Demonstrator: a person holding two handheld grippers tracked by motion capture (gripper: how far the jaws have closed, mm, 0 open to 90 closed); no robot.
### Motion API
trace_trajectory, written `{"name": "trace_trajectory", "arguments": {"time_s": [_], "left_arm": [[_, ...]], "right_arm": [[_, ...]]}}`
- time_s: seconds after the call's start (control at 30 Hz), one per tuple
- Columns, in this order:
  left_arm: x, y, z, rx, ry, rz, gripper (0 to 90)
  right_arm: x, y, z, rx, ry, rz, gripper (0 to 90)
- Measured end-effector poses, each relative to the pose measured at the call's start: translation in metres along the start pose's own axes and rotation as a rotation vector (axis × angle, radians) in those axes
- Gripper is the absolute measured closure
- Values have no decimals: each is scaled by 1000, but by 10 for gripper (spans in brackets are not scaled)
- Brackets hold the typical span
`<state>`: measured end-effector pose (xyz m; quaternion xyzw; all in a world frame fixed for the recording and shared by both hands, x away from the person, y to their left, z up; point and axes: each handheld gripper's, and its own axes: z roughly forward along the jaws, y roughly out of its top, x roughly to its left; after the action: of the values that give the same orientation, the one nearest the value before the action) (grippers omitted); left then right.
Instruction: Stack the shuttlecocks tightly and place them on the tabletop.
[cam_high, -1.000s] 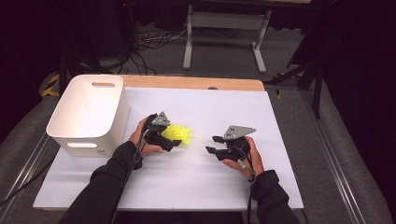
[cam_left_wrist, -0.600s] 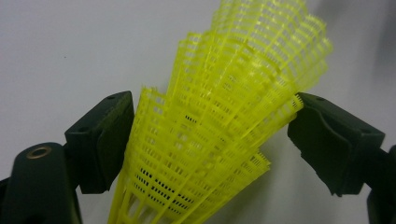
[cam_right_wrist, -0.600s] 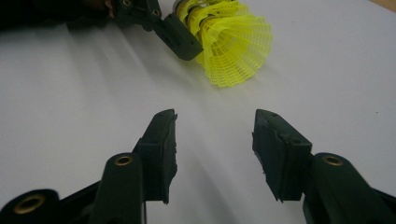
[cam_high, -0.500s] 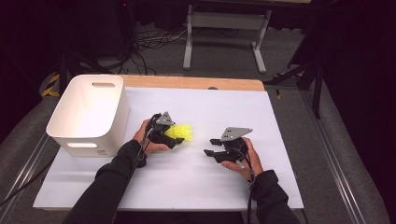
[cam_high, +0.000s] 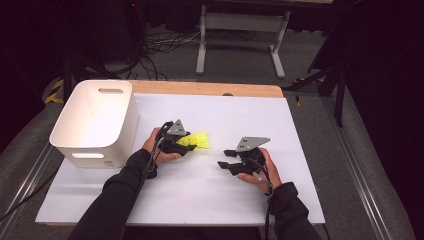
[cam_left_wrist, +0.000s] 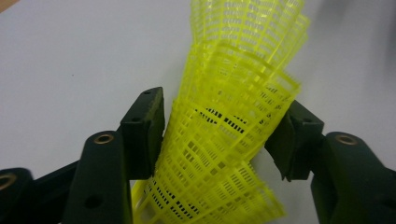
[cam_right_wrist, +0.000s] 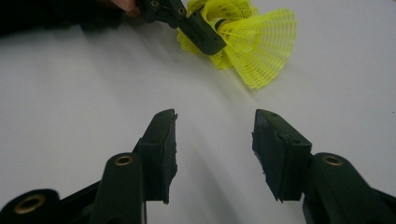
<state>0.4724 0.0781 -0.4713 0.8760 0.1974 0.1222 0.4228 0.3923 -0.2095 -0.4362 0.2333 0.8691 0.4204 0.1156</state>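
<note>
Yellow mesh shuttlecocks (cam_high: 199, 140), at least two nested together, lie just left of the middle of the white table sheet (cam_high: 220, 200). My left gripper (cam_high: 187, 145) is shut on them. In the left gripper view the black jaws press both sides of the yellow skirt (cam_left_wrist: 233, 93), with the left gripper (cam_left_wrist: 224, 135) squeezing it. My right gripper (cam_high: 223, 159) is to the right of them, open and holding nothing. In the right gripper view the right gripper (cam_right_wrist: 215, 140) faces the shuttlecocks (cam_right_wrist: 261, 46), which lie a short way ahead in the other gripper's jaws.
A tall white bin (cam_high: 95, 120) with handle slots stands at the table's left side, close to my left hand. A bare wooden strip (cam_high: 210, 89) runs along the far edge. Cables and a metal stand are on the floor beyond.
My left gripper has shifted slightly right and away from me with the shuttlecocks in its jaws. The right gripper has barely moved and stays open.
</note>
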Motion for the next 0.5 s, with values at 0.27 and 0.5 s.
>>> {"name": "trace_trajectory", "arguments": {"time_s": [0.27,0.5], "left_arm": [[7,-3,-15,-43,2,-37,84],[7,-9,-23,23,-17,-35,74]], "right_arm": [[0,0,-1,-13,-2,1,500],[-3,4,8,-32,-19,10,513]]}}
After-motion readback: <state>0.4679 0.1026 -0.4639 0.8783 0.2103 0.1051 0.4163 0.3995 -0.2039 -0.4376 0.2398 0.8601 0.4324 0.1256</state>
